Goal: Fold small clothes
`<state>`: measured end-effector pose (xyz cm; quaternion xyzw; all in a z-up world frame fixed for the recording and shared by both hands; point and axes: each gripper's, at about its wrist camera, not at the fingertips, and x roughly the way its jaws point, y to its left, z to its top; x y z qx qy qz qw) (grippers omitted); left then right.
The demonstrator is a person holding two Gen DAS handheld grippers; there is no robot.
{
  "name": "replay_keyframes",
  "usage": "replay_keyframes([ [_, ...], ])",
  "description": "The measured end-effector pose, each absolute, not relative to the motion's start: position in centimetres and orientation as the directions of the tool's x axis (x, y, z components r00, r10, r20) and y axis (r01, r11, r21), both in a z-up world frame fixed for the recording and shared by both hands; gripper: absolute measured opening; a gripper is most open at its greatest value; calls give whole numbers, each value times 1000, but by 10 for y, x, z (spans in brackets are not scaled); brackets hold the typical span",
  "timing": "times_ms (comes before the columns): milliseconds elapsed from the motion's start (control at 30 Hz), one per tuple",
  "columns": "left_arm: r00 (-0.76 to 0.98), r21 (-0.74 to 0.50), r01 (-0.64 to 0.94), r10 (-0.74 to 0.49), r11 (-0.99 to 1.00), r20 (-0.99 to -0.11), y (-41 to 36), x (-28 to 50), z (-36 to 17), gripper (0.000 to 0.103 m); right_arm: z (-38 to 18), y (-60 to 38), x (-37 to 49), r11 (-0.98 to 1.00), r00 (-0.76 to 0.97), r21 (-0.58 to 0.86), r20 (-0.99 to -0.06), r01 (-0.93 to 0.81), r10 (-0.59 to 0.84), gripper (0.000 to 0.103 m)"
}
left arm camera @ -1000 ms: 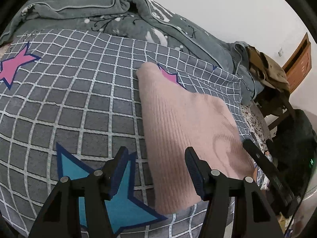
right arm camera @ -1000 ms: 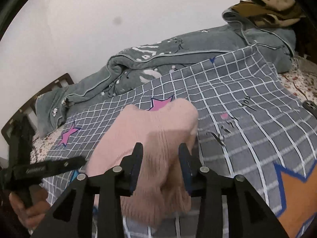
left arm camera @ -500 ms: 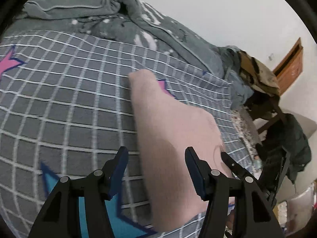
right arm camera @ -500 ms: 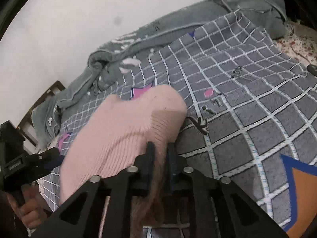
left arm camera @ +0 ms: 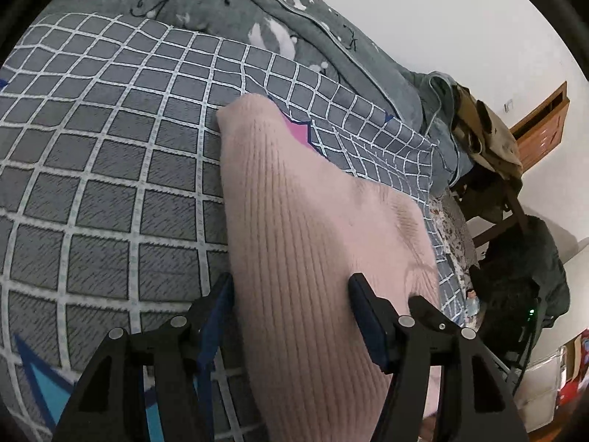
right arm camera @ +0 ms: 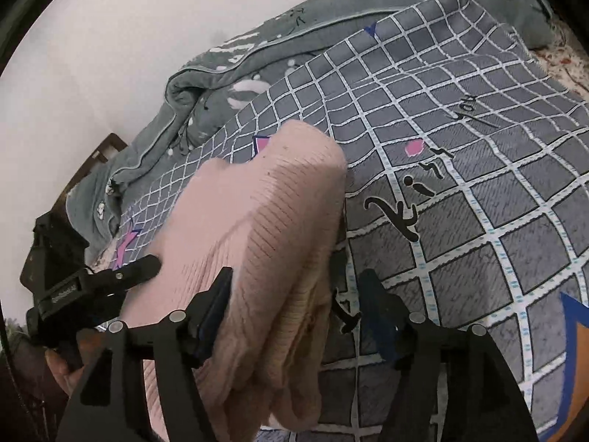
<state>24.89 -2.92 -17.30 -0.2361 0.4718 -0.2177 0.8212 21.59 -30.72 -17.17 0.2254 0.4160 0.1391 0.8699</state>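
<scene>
A pink ribbed knit garment (left arm camera: 294,202) lies folded on the grey checked bedspread (left arm camera: 110,184). My left gripper (left arm camera: 291,280) stands open across its left edge, with one finger beside the knit and the other over it. In the right wrist view the same garment (right arm camera: 257,202) bulges in thick layers. My right gripper (right arm camera: 296,274) straddles its right folded edge, jaws opening. The left pad is against the knit; the right pad stands off it over the bedspread (right arm camera: 478,202). The left gripper's finger (right arm camera: 143,267) rests at the garment's far side, held by a hand (right arm camera: 62,368).
A bunched grey quilt (left arm camera: 257,11) lies along the wall at the back of the bed. At the right in the left wrist view, a chair (left arm camera: 489,169) piled with clothes stands beside the bed, near a wooden door (left arm camera: 545,121). A dark wooden headboard (right arm camera: 106,147) shows at the left.
The right gripper closed on the garment's folded edge half a second ago and has now spread its jaws off it. The left gripper moved right and down, over the garment's left edge.
</scene>
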Motion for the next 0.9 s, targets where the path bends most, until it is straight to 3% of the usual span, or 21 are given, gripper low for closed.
replay_keyframes([
  [67, 468, -583, 131, -568, 802, -677, -34, 253, -175, 60, -172, -305, 220, 862, 612, 504, -664, -58, 430, 68],
  [167, 494, -571, 125, -550, 811, -673, -35, 254, -173, 48, -174, -303, 228, 847, 598, 527, -658, -67, 457, 68],
  [233, 519, -556, 143, -540, 819, -662, -36, 251, -168, 39, -174, -301, 233, 824, 584, 560, -643, -82, 495, 56],
  [300, 552, -526, 166, -520, 834, -652, -35, 248, -160, 36, -170, -299, 235, 802, 573, 590, -626, -95, 529, 39],
  [400, 584, -512, 164, -502, 843, -638, -28, 249, -149, 36, -151, -292, 233, 786, 618, 598, -562, -155, 549, 22],
  [500, 601, -517, 148, -492, 843, -630, -9, 254, -139, 36, -133, -270, 241, 747, 629, 627, -494, -221, 600, 21],
  [733, 671, -443, 83, -379, 893, -638, 55, 260, -118, 36, -125, -209, 274, 713, 591, 638, -467, -290, 658, 21],
  [833, 666, -423, 58, -351, 904, -658, 73, 264, -124, 36, -133, -187, 284, 713, 558, 634, -490, -300, 670, 21],
  [900, 649, -419, 47, -346, 907, -677, 77, 267, -136, 37, -142, -172, 289, 762, 543, 581, -557, -286, 628, 22],
])
